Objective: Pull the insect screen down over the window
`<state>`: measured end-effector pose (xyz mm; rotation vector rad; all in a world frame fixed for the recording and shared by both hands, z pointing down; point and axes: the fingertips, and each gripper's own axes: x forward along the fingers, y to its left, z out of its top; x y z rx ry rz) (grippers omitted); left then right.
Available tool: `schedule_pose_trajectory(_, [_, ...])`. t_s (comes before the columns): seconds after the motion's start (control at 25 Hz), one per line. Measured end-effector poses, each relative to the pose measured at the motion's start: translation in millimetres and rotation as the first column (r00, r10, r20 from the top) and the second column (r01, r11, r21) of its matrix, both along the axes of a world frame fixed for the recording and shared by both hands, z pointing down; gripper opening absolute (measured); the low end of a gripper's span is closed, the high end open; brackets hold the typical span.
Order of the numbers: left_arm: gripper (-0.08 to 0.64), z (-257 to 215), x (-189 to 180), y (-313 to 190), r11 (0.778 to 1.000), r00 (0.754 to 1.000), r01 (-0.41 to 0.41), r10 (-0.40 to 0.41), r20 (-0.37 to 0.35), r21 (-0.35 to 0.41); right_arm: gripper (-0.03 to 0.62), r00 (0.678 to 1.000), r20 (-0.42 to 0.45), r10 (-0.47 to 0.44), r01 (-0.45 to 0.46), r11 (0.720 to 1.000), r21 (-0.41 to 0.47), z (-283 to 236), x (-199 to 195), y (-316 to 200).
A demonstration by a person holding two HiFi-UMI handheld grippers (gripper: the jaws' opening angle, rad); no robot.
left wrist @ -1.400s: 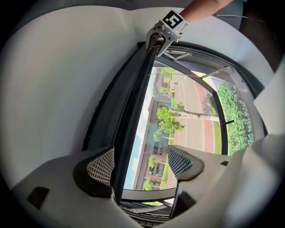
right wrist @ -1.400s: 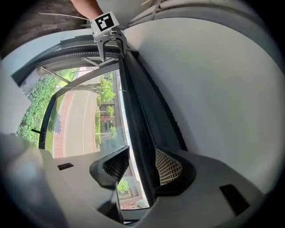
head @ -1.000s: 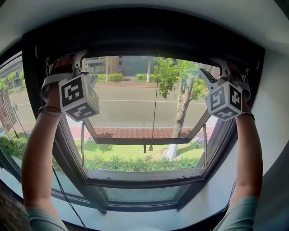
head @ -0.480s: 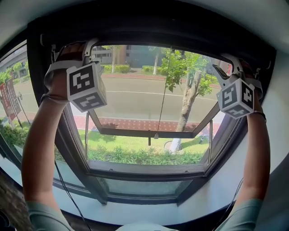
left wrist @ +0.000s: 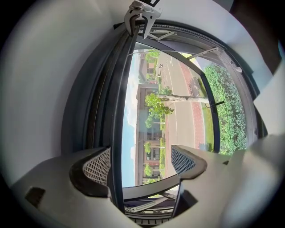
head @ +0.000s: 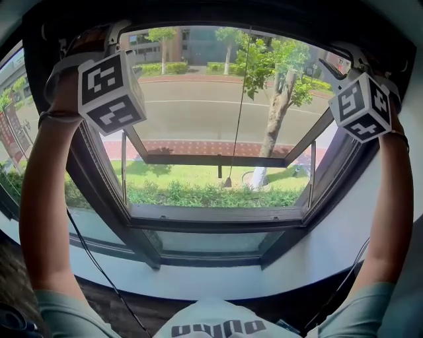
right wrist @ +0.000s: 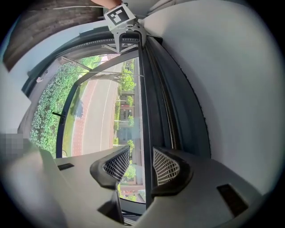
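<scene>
**Left gripper** (left wrist: pixel 140 156): mesh-faced fingers (left wrist: pixel 98 167) spread wide, having just been opening. They are released and grip nothing. A slim dark rail (left wrist: pixel 116 133) along the top of the dark window frame (left wrist: pixel 93 98) runs through the gap, close to one pad and clear of the other.

**Right gripper** (right wrist: pixel 141 156): fingers (right wrist: pixel 164 168) set narrower, with the same rail (right wrist: pixel 144 111) between them. Daylight shows between the rail and one pad, so they are not clenched on it.

**Posture:** both arms are up at the window head, one gripper near each upper corner.

**Insect screen:** no mesh lies across the opening. I judge it is rolled up inside the dark housing (head: pixel 198 16) at the top, and that the rail is its pull bar. A thin hanging cord (head: pixel 236 112) at centre is untouched.

**Step in hand:** taking hold of the bar; the pull has not begun.

**Next:** close both pairs of fingers squarely on the rail. Then draw down evenly at both ends, so the bar does not cock in its side tracks.
</scene>
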<state>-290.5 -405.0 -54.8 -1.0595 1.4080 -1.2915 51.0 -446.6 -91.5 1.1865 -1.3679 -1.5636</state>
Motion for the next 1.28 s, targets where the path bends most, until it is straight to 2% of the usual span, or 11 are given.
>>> schedule_pose_trajectory(0.48, [0.423,73,1,9,0.987,1.000,-0.006,0.004,-0.016,-0.161,0.150,0.999,-0.033,0.001,-0.006,0.989,-0.149,66,-1,4])
schedule_pose_trajectory(0.72, [0.423,126,4,16,0.960,1.000,-0.010,0.004,-0.022,-0.280,0.140,0.997,-0.081,0.013,-0.031,0.973,-0.229,116,2,6])
schedule_pose_trajectory(0.92, [0.423,156,5,18,0.953,1.000,-0.024,0.019,-0.020,-0.301,0.140,0.996,-0.088,0.013,-0.036,0.965,-0.259,145,5,9])
schedule_pose_trajectory(1.28, [0.423,231,4,23,0.911,0.999,-0.047,0.035,-0.038,-0.411,0.135,0.990,-0.139,0.026,-0.076,0.926,-0.368,219,4,7])
